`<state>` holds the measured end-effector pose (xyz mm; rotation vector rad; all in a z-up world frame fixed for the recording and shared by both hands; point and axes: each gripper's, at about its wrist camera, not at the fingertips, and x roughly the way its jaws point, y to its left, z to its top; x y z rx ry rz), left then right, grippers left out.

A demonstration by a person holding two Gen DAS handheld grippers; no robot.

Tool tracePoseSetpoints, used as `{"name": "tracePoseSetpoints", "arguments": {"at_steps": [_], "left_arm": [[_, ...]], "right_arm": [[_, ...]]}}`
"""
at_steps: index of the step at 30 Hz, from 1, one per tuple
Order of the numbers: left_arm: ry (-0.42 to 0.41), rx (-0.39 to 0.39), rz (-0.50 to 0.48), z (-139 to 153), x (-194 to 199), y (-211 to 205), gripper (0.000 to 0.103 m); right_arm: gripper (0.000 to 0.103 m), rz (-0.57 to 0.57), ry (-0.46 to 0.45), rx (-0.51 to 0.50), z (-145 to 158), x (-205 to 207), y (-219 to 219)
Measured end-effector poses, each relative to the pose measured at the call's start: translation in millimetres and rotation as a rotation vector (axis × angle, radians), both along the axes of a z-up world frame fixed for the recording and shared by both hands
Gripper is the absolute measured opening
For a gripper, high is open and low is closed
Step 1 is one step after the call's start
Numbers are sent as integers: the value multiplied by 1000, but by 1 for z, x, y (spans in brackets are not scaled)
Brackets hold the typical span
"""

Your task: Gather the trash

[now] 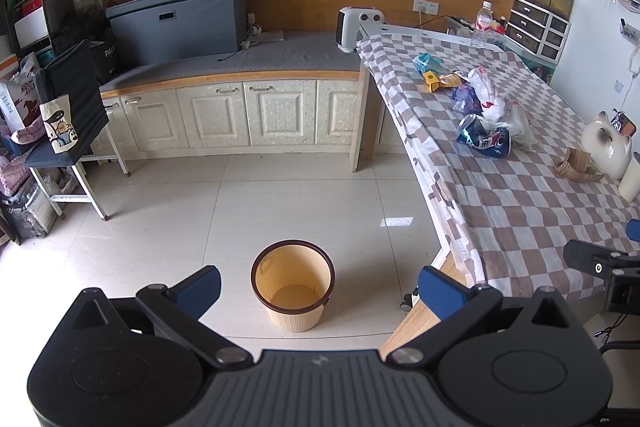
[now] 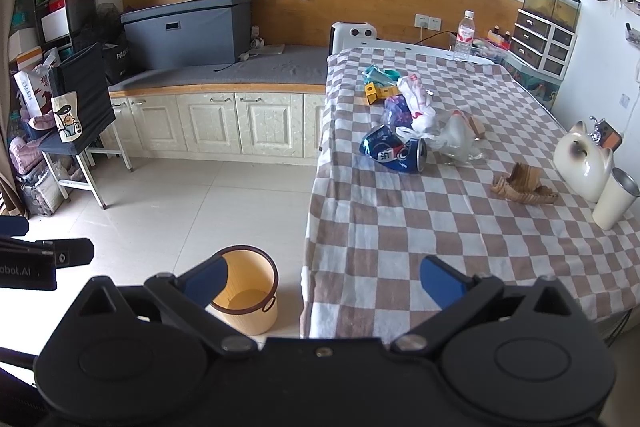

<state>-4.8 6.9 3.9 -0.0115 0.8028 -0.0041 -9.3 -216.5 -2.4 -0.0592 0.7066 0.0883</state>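
Note:
A heap of trash lies on the checkered table [image 2: 400,227]: a crushed blue can [image 2: 394,149] [image 1: 484,139], clear plastic bags [image 2: 452,137], a purple wrapper [image 2: 396,109], a yellow carton [image 2: 378,91] and a teal wrapper [image 2: 378,74]. Torn brown cardboard [image 2: 520,185] [image 1: 576,167] lies apart, nearer the right edge. A beige bin [image 1: 293,285] [image 2: 246,289] stands on the floor left of the table. My left gripper [image 1: 318,287] is open and empty above the bin. My right gripper [image 2: 322,279] is open and empty over the table's near corner.
A white cat jar [image 2: 584,159] and a white cup [image 2: 614,197] stand at the table's right edge, a water bottle [image 2: 463,37] at its far end. Low cabinets [image 1: 224,115] line the back wall. A stool with bags [image 1: 68,131] stands at the left.

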Motion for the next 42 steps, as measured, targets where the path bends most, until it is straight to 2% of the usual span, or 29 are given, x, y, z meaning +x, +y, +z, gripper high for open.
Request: {"name": "tracePoseSetpoints", "arguments": {"at_steps": [3,6,15,22,28,33,42], "left_arm": [[-17,9,-18,3,2,3,103],[-30,14,-32,6,8,5,103],[-106,35,-126,17,58,-5,103],[-132,32,-128,23,89,-28,103],[-112,18,-109,11,122,-70,103],[-73,4,-65,2,158,-123,103],[-75,-5,-48,-4,211,-216,103]], "right_arm": [[103,-15,-7,6,6,-6,2],[103,-53,-24,15,-1,9,1],[103,-179,-112,-9,12,22,-9],[103,-227,-151,3,23,43,-38],[103,-244,-153,2,18,72,-84],[103,-230,-137,6,12,108,-142],[103,-180,-80,-6,-11,179,-243]]}}
